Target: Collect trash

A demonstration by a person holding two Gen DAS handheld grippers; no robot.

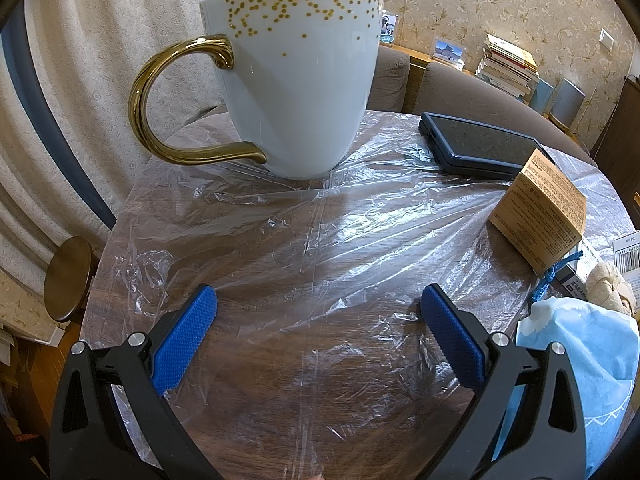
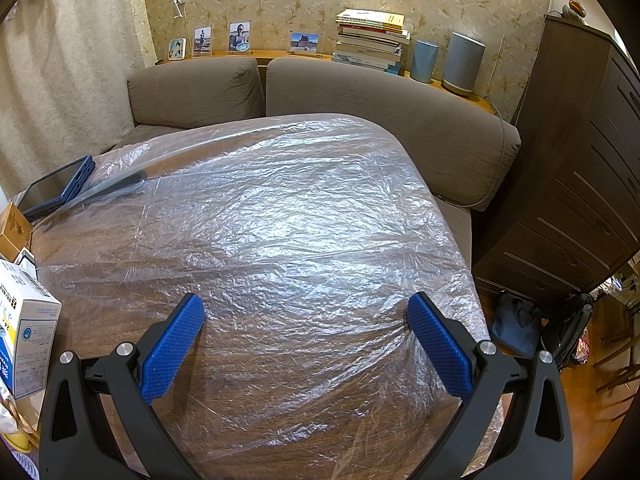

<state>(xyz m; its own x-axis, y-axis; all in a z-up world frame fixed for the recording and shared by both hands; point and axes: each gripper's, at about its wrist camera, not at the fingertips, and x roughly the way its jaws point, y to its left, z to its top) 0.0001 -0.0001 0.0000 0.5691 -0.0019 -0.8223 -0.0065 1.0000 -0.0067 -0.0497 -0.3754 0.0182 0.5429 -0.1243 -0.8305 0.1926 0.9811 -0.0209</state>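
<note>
Left wrist view
Left gripper (image 1: 318, 300): black frame with blue textured pads, jaws spread wide, nothing between them, hovering over the table.
Table cover: a crinkled clear plastic sheet (image 1: 320, 224) lies spread over the dark wooden round table (image 1: 256, 364); as possible trash it is the thing nearest the jaws.
Mug: a white ceramic mug with gold dots and a gold handle (image 1: 296, 80) stands upright on the sheet, ahead of the jaws.
Right side: a dark blue-cased tablet (image 1: 480, 146) lies flat; nearer, a tan printed cardboard box (image 1: 540, 212) sits tilted; a light blue fabric pouch (image 1: 588, 364) lies just beside the right finger.

Right wrist view
Right gripper (image 2: 306, 320): same build, jaws wide apart and empty, above the plastic sheet (image 2: 304, 220).
Left edge: a white and blue printed carton (image 2: 28, 320) stands near the left finger; the tablet (image 2: 56, 188) lies farther back.
Background: a brown fabric sofa (image 2: 360, 92) stands behind the table, a dark wooden drawer cabinet (image 2: 580, 184) to the right.
</note>
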